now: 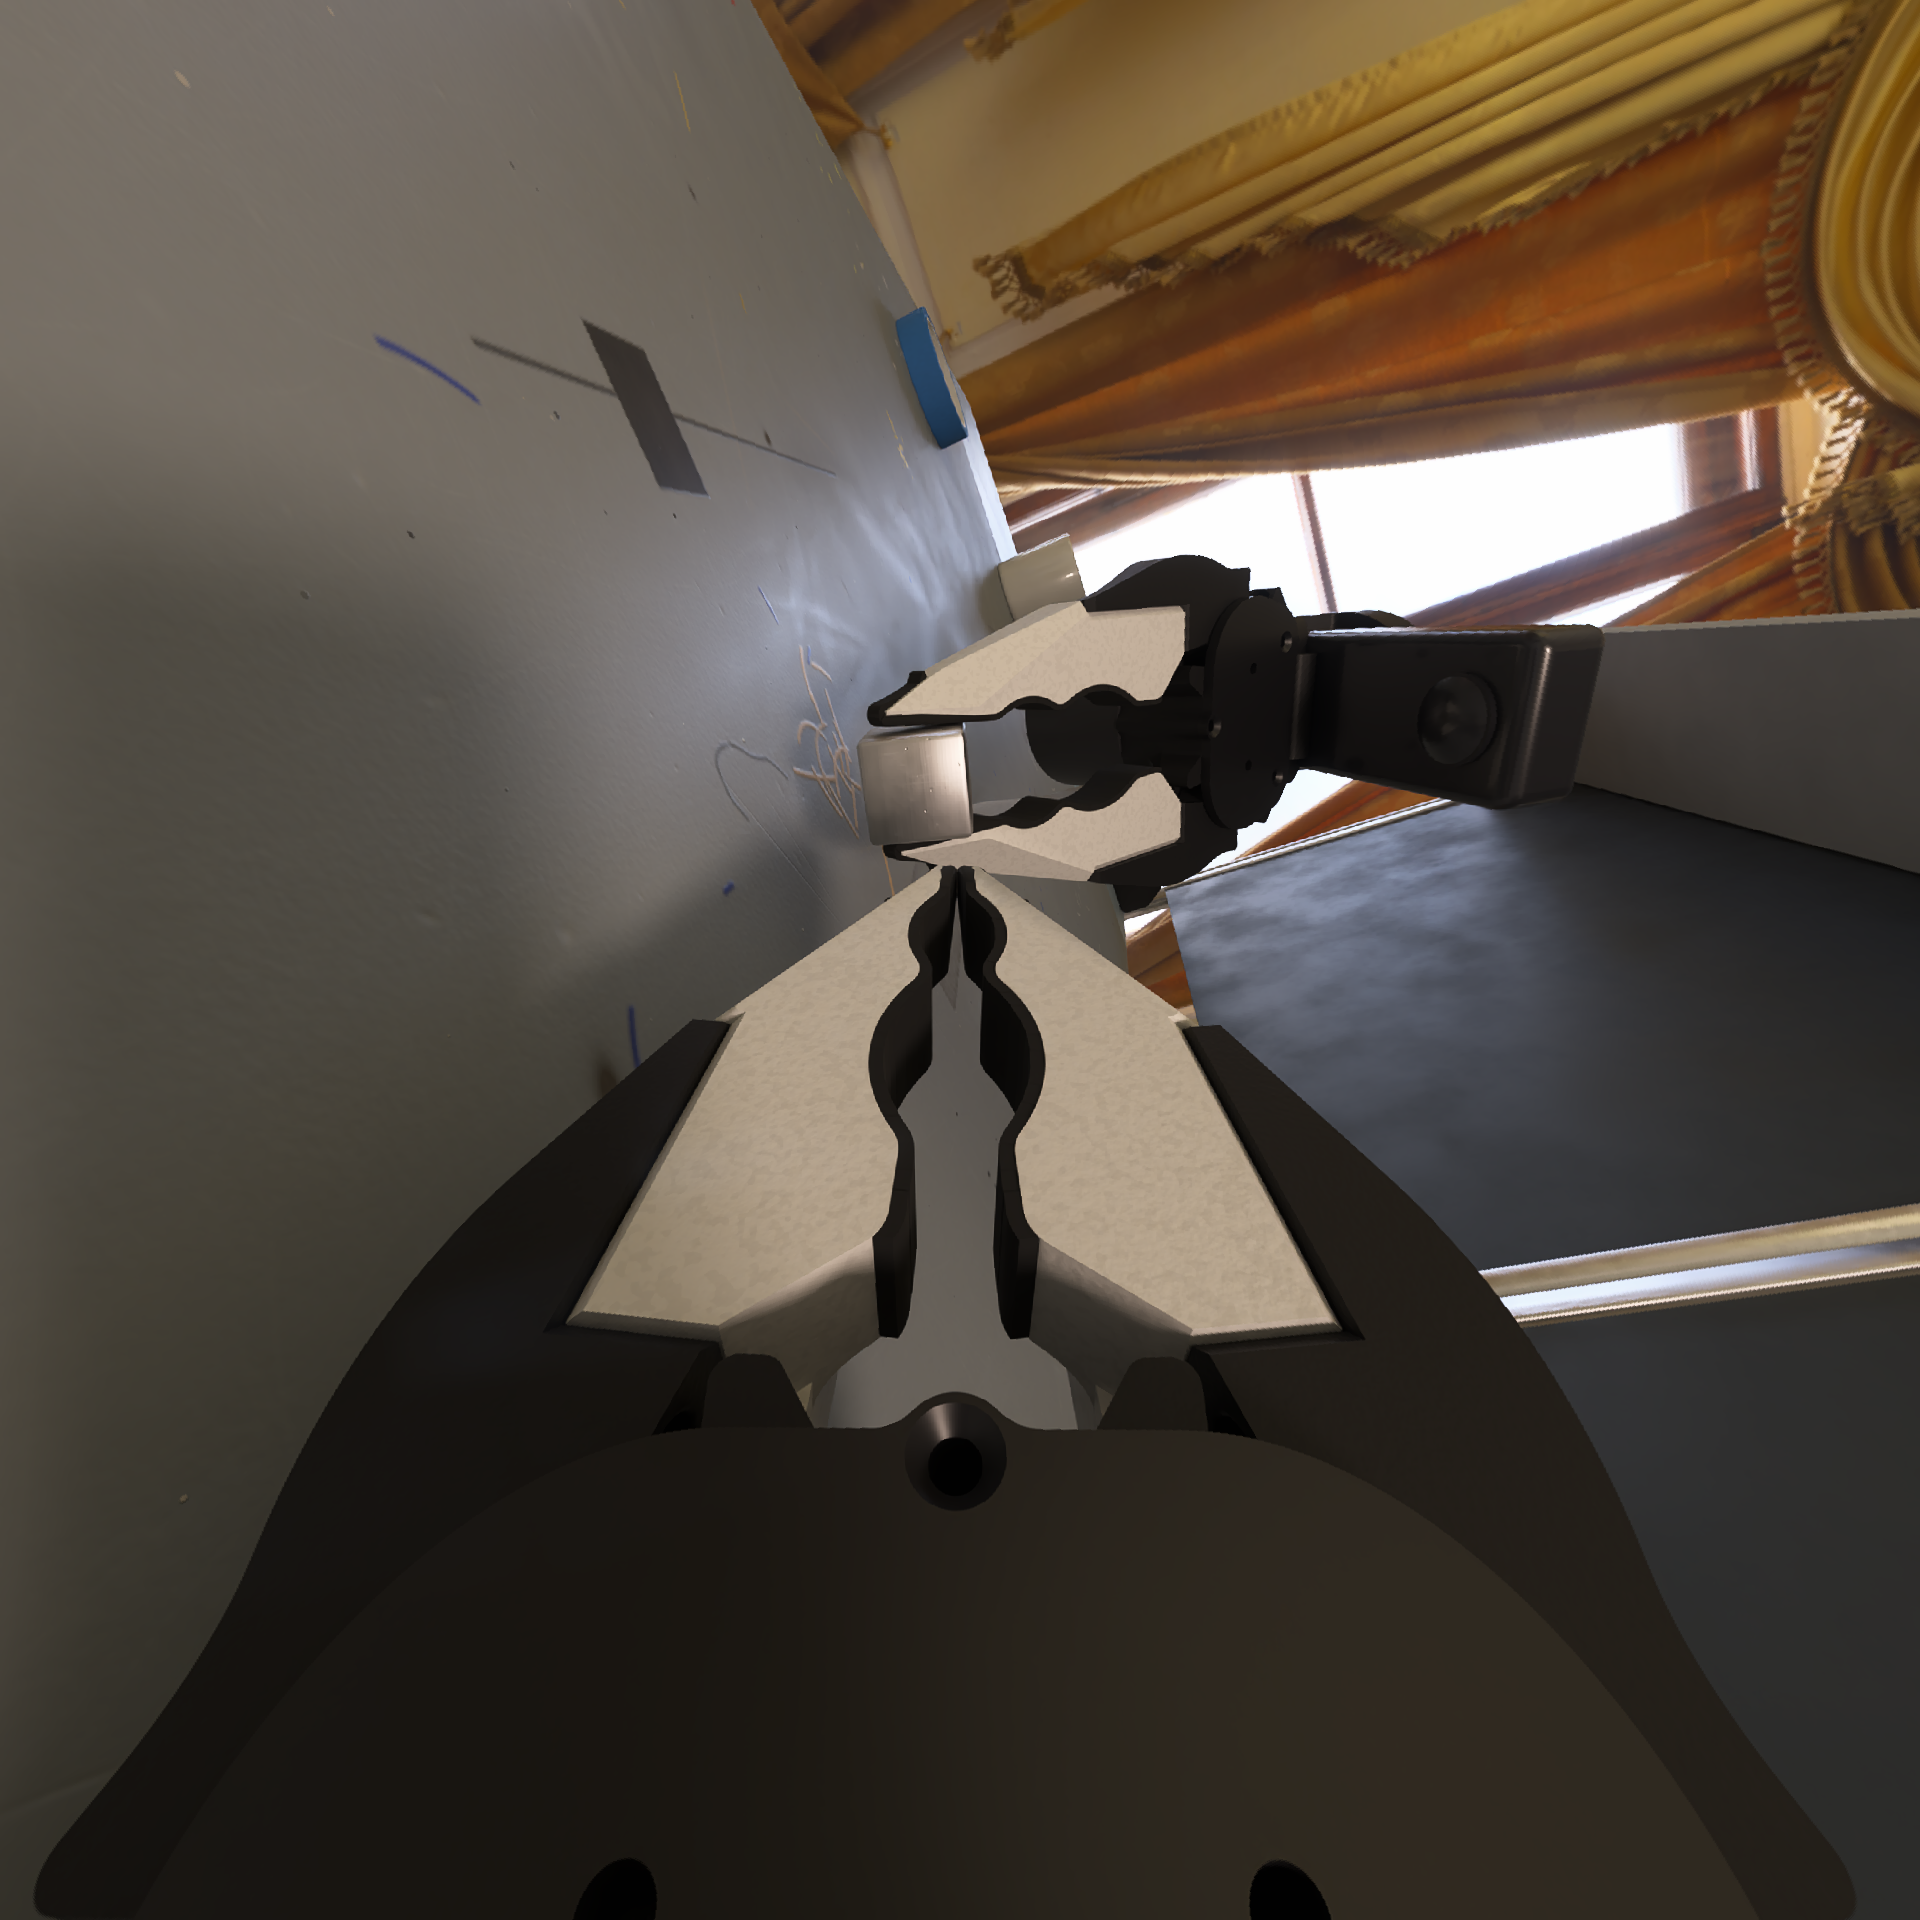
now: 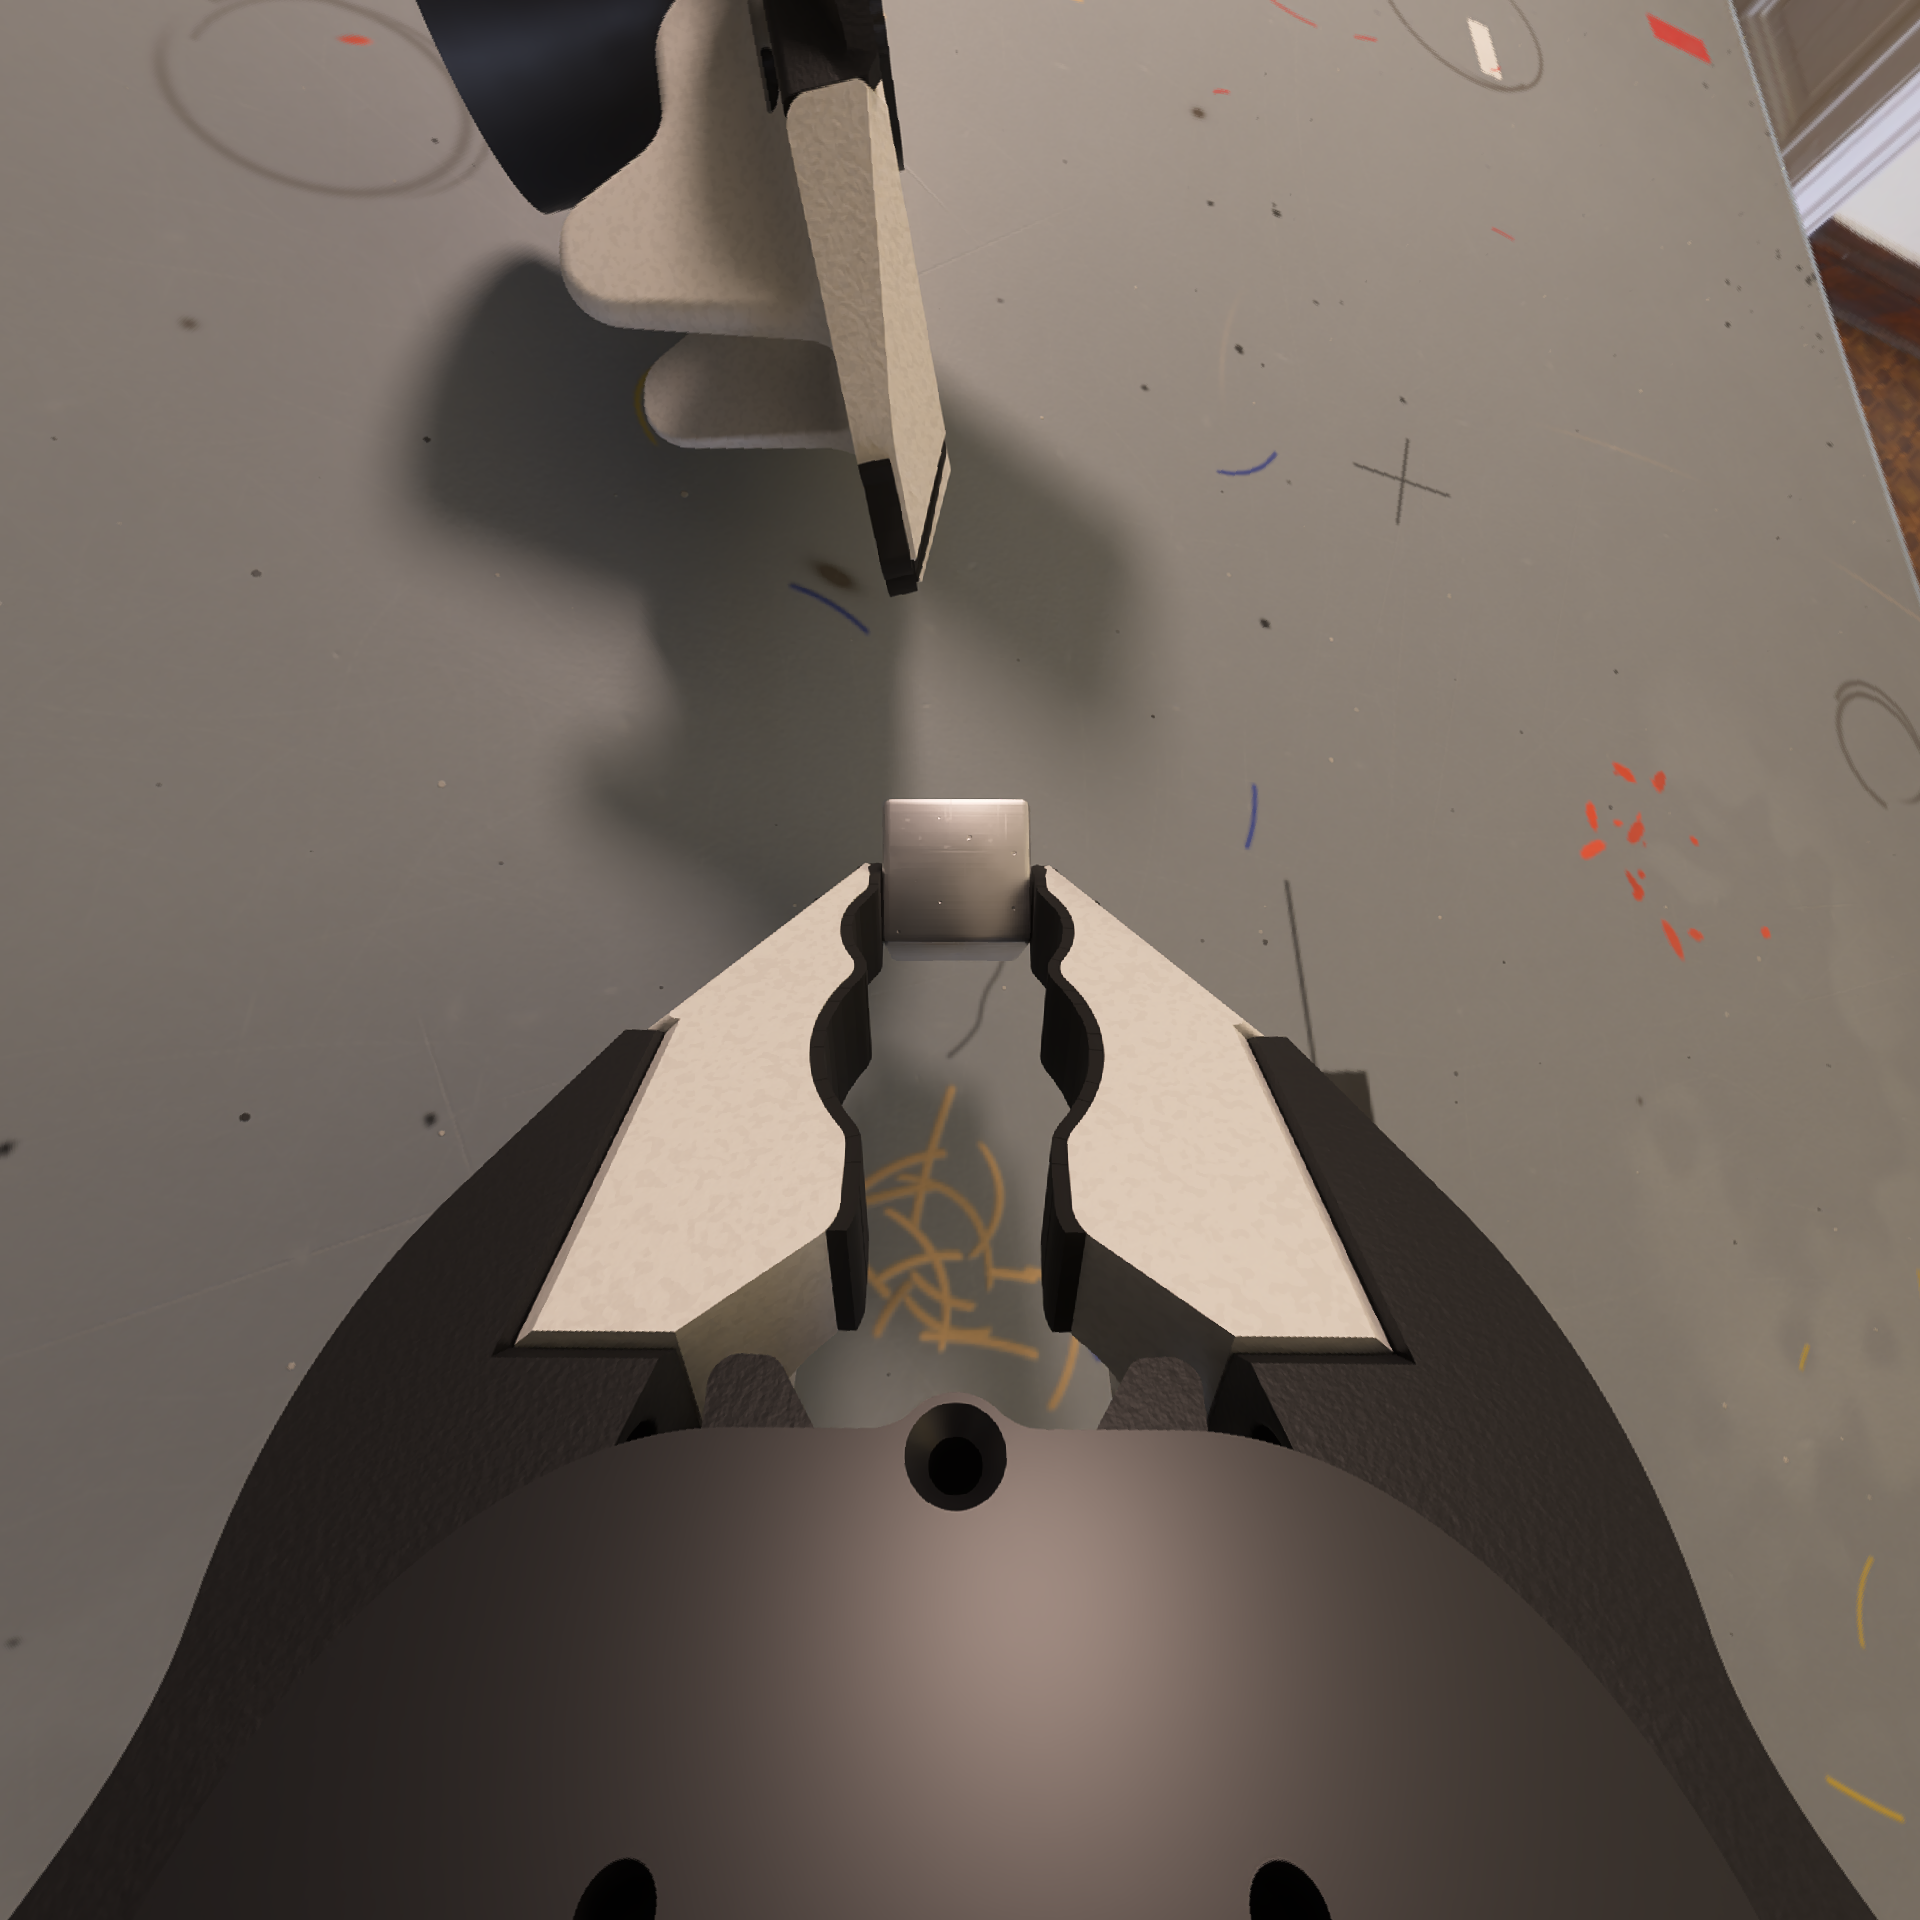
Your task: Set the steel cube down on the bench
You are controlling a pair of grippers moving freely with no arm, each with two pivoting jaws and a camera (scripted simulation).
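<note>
The steel cube [image 2: 956,842] is a small shiny block clamped between the fingertips of my right gripper [image 2: 956,878], which is shut on it. It hangs close over the grey scuffed bench [image 2: 416,727]; I cannot tell if it touches. In the left wrist view the cube [image 1: 920,784] shows in the right gripper [image 1: 894,781], right beside the bench [image 1: 364,675]. My left gripper [image 1: 954,883] is shut and empty, its tips just short of the right gripper's lower finger. It also shows in the right wrist view [image 2: 904,577], beyond the cube.
A blue block [image 1: 932,392] and a white block [image 1: 1039,582] sit near the bench's far edge. A dark rectangular mark [image 1: 644,421] lies on the bench. The bench's right edge [image 2: 1813,312] runs along the right wrist view.
</note>
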